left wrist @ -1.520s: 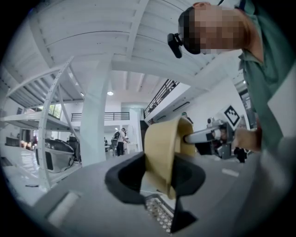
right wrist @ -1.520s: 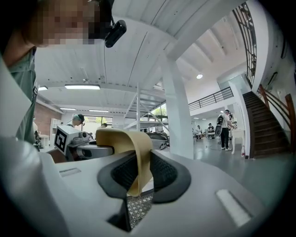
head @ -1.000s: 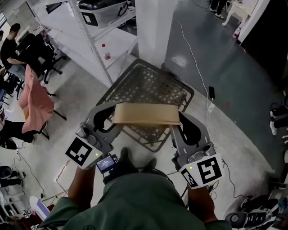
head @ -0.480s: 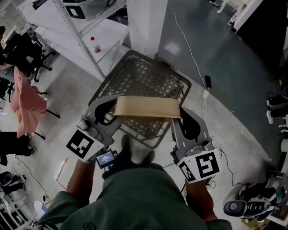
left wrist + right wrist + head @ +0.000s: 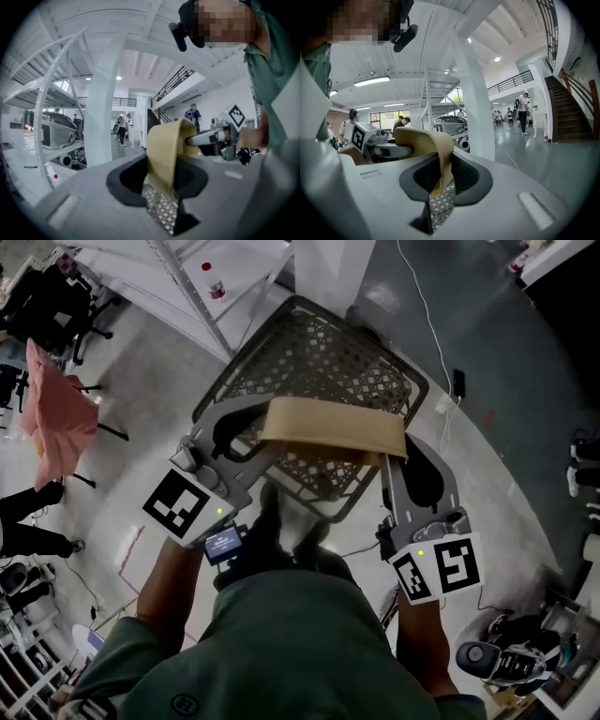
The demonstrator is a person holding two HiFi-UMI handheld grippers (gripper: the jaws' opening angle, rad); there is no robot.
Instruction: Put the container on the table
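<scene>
A tan, shallow container (image 5: 333, 432) hangs level between my two grippers, over the near edge of a dark metal mesh table (image 5: 319, 362). My left gripper (image 5: 265, 435) is shut on the container's left end wall, and my right gripper (image 5: 394, 451) is shut on its right end wall. In the left gripper view the tan wall (image 5: 164, 154) stands pinched between the jaws of the left gripper (image 5: 161, 183), with mesh showing below. The right gripper view shows the same thin wall (image 5: 426, 140) clamped in the right gripper (image 5: 440, 180).
A white shelving rack (image 5: 187, 268) and a white pillar (image 5: 328, 259) stand behind the mesh table. A pink cloth (image 5: 52, 418) hangs over a chair at the left. A cable (image 5: 441, 362) runs across the grey floor at the right. My shoes (image 5: 281, 531) are near the table's front edge.
Both grippers have carried the container forward and down towards the mesh table, keeping their hold. The table now sits nearer under the container.
</scene>
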